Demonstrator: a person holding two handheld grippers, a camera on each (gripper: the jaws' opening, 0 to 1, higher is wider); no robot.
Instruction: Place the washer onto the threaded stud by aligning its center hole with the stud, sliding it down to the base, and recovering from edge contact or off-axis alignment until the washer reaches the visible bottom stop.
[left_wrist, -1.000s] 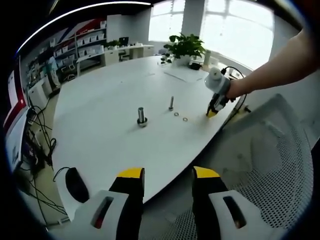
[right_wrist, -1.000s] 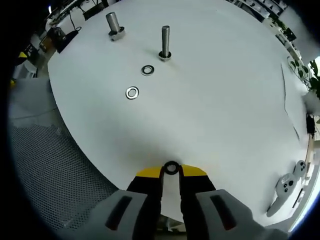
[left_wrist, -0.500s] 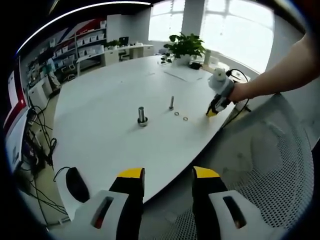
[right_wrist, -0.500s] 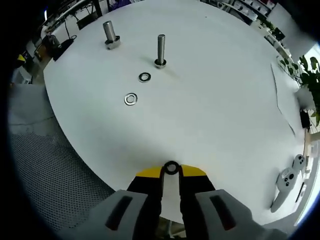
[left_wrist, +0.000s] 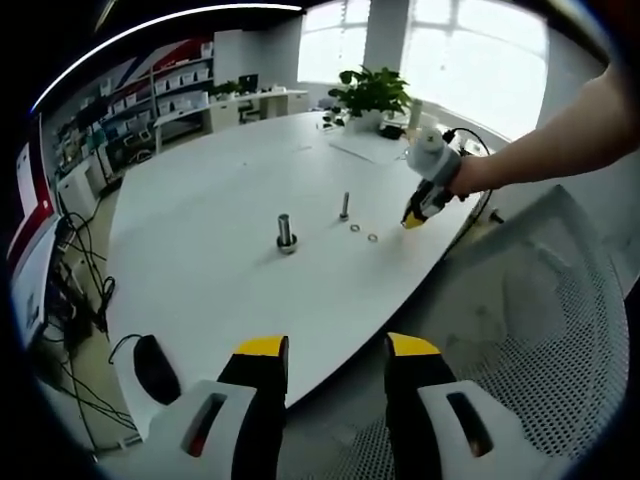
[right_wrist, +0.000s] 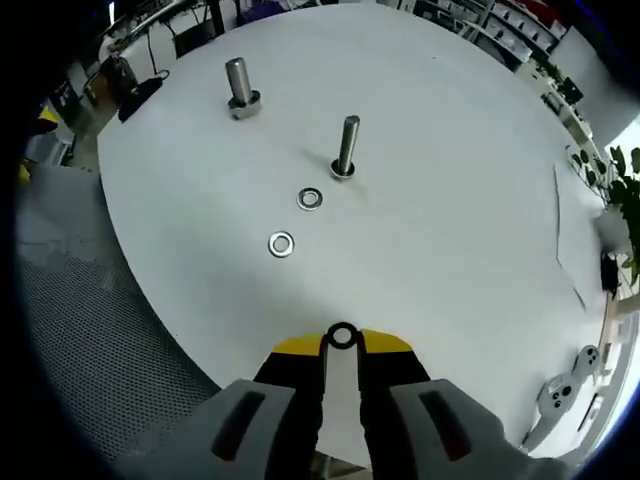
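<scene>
Right hand-held gripper (right_wrist: 342, 340): pinching washer (right_wrist: 342, 336) at its tips | stud (right_wrist: 346, 146): upright on table (right_wrist: 450, 230), straight ahead, well apart | left hand-held gripper (left_wrist: 336, 352): spread, farther away

Matt table, bright metal

The smooth white matt tabletop (right_wrist: 460, 200) carried a shiny metal threaded stud (right_wrist: 346, 146) and two polished steel washers (right_wrist: 282, 243) (faintly gleaming).
</scene>
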